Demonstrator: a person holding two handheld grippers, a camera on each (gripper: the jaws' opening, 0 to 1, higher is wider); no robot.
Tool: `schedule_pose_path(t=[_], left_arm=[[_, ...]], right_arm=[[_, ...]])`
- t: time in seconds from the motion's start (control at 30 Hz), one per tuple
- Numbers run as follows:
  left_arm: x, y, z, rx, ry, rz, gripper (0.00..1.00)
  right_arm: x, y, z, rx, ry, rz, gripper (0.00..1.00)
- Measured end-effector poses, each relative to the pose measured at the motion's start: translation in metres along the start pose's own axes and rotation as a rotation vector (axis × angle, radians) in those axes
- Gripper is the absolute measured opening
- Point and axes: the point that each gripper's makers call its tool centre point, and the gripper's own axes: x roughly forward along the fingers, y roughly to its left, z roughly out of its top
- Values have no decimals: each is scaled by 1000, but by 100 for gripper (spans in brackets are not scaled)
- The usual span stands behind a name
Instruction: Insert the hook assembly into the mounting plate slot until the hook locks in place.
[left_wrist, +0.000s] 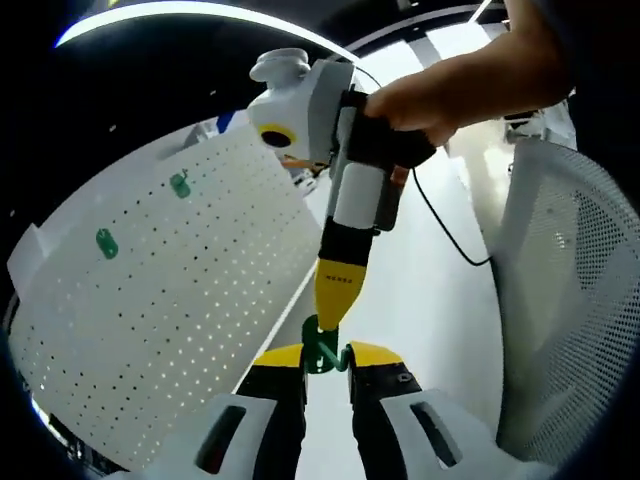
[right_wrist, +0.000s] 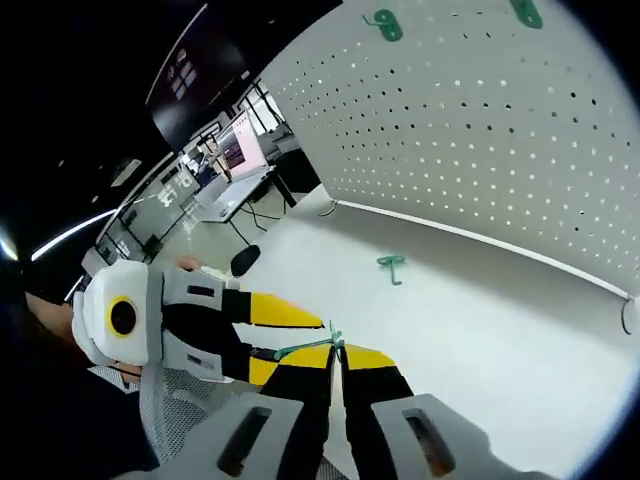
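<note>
Both the left gripper (left_wrist: 325, 362) and right gripper (right_wrist: 335, 355) are clamping one green hook (left_wrist: 322, 347); opposing pulls risk twisting it loose ahead of the pegboard (left_wrist: 170, 300)

Green hook (left_wrist: 322, 348); white pegboard (left_wrist: 170, 300) dotted with holes; yellow-tipped black claws, left (left_wrist: 325, 358) and right (right_wrist: 335, 352); white table (right_wrist: 480, 320).

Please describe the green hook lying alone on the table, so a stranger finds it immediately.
Find the white pegboard standing on the white table. Before its lower edge lies one small green hook. Unlike the hooks mounted on the board, it rests flat, untouched by any claw.
</note>
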Motion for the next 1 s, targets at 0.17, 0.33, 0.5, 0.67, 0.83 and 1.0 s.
schedule_pose_path(t=[0.17,0.33,0.5,0.67,0.83,1.0], left_arm=[[0,-2,1,44,5,-2,13],[1,-4,1,65,6,-7,8],[2,-6,1,72,7,-9,5],[1,-4,1,54,3,-9,4],[1,-3,-1,24,2,-6,3],[1,-1,-1,-36,-8,3,3]], right_arm=[[0,4,-2,33,13,27,2],[1,3,-5,44,28,29,2],[2,2,-9,58,44,30,2],[1,3,-8,60,46,37,0],[1,3,-8,55,45,33,0],[1,4,-7,4,29,27,1]])
